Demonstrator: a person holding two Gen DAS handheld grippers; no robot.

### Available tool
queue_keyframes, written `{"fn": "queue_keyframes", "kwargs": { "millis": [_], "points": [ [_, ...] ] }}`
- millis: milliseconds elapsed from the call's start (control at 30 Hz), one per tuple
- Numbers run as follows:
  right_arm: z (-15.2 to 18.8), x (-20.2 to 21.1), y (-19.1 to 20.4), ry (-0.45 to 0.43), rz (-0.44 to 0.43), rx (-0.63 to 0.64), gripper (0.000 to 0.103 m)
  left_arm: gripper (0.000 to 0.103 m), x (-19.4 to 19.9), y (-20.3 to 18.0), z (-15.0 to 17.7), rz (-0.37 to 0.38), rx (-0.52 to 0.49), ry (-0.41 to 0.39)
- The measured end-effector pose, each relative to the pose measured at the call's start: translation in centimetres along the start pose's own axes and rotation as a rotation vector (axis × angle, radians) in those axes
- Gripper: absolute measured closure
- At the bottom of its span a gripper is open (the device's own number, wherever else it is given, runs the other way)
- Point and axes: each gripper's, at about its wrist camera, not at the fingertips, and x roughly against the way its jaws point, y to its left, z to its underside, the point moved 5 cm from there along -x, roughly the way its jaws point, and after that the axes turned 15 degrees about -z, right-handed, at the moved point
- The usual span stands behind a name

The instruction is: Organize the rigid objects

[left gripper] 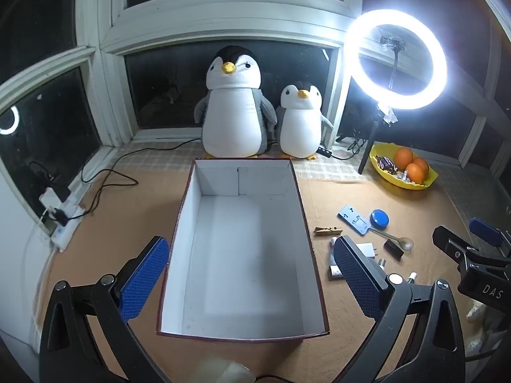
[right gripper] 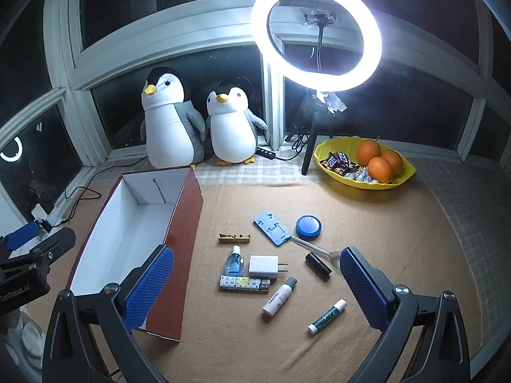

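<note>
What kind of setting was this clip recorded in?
Most likely a home, at night, on a covered surface by a bay window: plush penguins on the sill, a fruit-and-candy bowl, and a ring light set up for filming.

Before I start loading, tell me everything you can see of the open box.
The box is a rectangular, lidless carton that looks like cardboard: white inside, dark red-brown outside. It stands upright on the tan mat, open side up, with nothing visible inside. Its far end nearly reaches the larger plush penguin; the small items lie beside it on the mat, apart from it. Neither gripper touches it.
</note>
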Motion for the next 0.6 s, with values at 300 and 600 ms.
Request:
{"fn": "queue_keyframes", "kwargs": {
  "millis": [300, 600],
  "points": [
    [-0.02, -0.09, 0.01, 0.003, -0.006, -0.004, 0.001, 0.001, -0.15, 0.05, -0.04, -0.029, 0.005, -0.001],
    [-0.09, -0.14, 0.06, 0.005, -0.003, -0.003, 0.001, 0.001, -0.35, -0.08, 0.53, -0.016, 0.006, -0.003]
  ]
}}
